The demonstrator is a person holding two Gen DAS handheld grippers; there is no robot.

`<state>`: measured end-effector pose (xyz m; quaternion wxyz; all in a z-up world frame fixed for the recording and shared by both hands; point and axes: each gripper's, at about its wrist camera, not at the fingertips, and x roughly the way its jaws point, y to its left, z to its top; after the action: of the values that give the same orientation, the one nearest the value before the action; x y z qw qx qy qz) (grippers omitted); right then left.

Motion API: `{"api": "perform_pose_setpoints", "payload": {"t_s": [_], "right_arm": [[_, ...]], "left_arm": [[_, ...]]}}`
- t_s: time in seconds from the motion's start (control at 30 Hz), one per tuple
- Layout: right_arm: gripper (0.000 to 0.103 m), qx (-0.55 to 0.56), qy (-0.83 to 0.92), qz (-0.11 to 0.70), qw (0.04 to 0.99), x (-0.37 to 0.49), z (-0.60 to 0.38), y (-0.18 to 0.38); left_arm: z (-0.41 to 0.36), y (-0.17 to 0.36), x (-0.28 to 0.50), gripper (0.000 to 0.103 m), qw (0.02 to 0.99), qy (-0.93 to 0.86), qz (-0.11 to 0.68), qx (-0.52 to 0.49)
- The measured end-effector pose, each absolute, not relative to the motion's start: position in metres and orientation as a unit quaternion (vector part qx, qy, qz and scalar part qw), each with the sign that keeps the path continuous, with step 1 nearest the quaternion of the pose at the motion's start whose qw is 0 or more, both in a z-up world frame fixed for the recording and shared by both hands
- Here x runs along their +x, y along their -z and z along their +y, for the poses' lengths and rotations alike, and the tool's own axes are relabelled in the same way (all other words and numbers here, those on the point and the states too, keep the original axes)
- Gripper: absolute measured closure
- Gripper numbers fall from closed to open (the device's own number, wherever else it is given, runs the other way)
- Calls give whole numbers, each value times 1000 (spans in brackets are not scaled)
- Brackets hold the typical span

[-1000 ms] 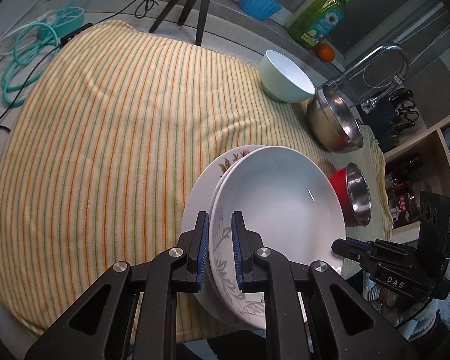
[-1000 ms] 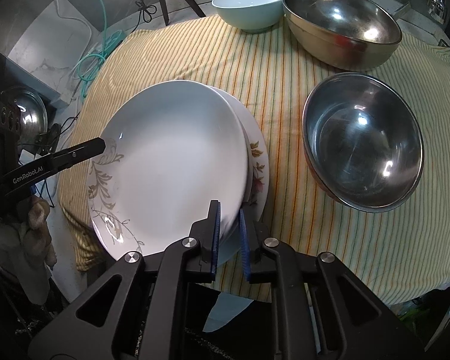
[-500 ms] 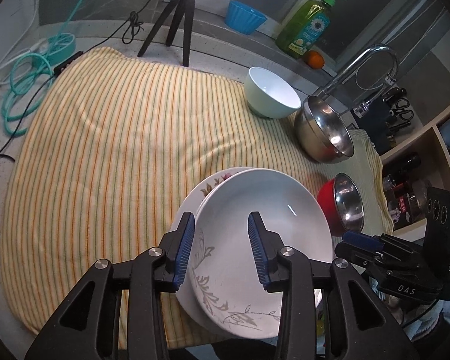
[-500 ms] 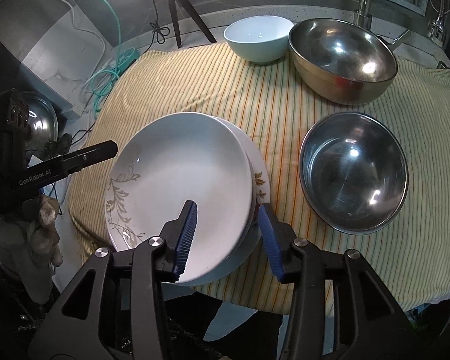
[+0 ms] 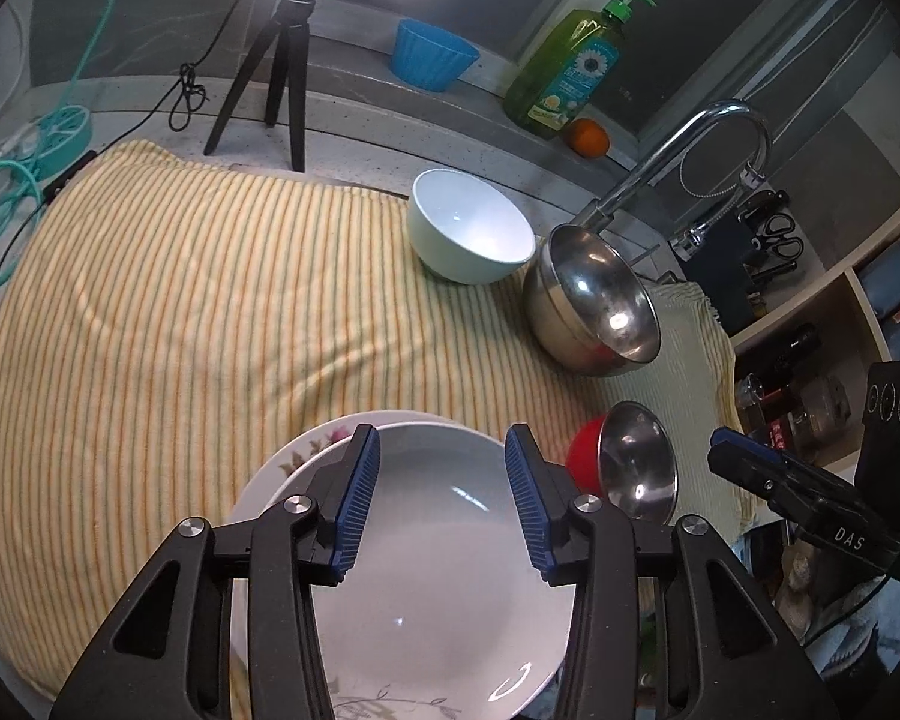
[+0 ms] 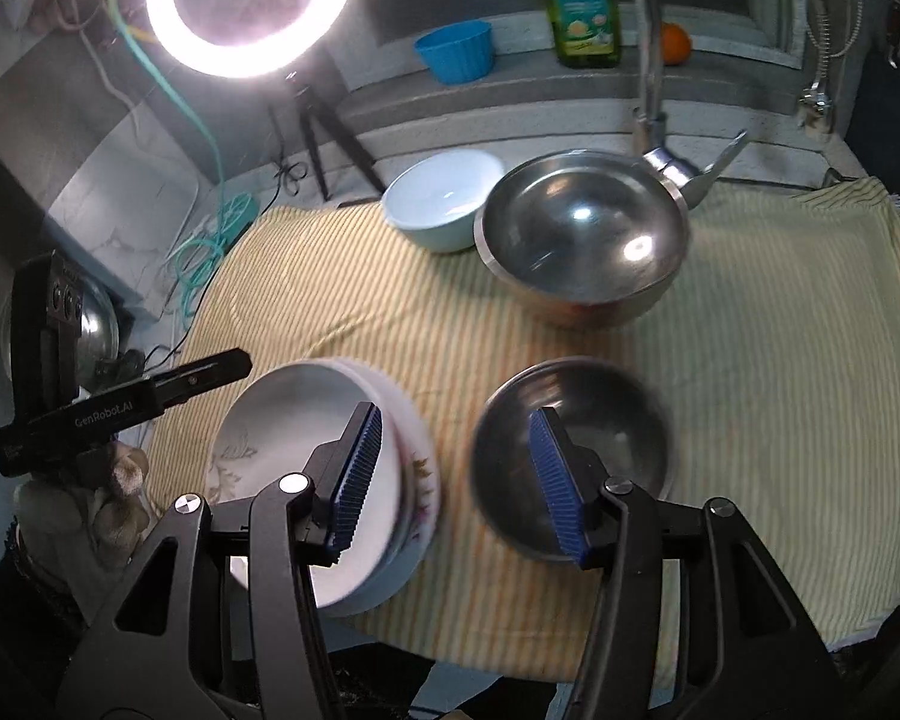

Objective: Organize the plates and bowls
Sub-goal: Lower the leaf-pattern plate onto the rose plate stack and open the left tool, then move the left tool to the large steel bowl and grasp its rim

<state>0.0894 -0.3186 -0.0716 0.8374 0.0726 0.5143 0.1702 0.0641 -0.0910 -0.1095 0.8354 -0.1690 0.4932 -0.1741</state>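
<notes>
White plate stack: deep white plate nested on floral plate, lower centre of left view, grouping like with like.
Left gripper: released, jaws spread above the stack.
Right gripper: released, empty, between the stack and small steel bowl.
Striped cloth: likely cushions the crockery.

cloth: yellow striped towel spread out under everything, straight ahead
light: glowing ring light on a black tripod, far ahead-left
soap: green dish soap pump bottle on the back ledge, small orange fruit just beside it
tap: curved chrome faucet, ahead-right
cable: teal coiled cord, far left
</notes>
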Motion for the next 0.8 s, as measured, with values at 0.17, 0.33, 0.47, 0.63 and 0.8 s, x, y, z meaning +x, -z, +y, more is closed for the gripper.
{"api": "perform_pose_setpoints", "payload": {"t_s": [0.17, 0.33, 0.47, 0.63, 0.8], "right_arm": [[49, 75, -147, 498, 851, 113, -359, 65], [49, 69, -129, 499, 854, 143, -392, 72], [49, 97, -120, 509, 847, 168, -416, 84], [49, 143, -124, 528, 828, 197, -437, 103], [55, 137, -132, 536, 823, 219, -438, 117]], "left_arm": [[-116, 107, 78, 61, 837, 182, 488, -169], [-144, 108, 93, 61, 835, 192, 486, -171], [-162, 113, 109, 61, 831, 195, 490, -178], [-175, 121, 132, 61, 823, 191, 495, -204], [-188, 127, 147, 61, 824, 181, 499, -200]]}}
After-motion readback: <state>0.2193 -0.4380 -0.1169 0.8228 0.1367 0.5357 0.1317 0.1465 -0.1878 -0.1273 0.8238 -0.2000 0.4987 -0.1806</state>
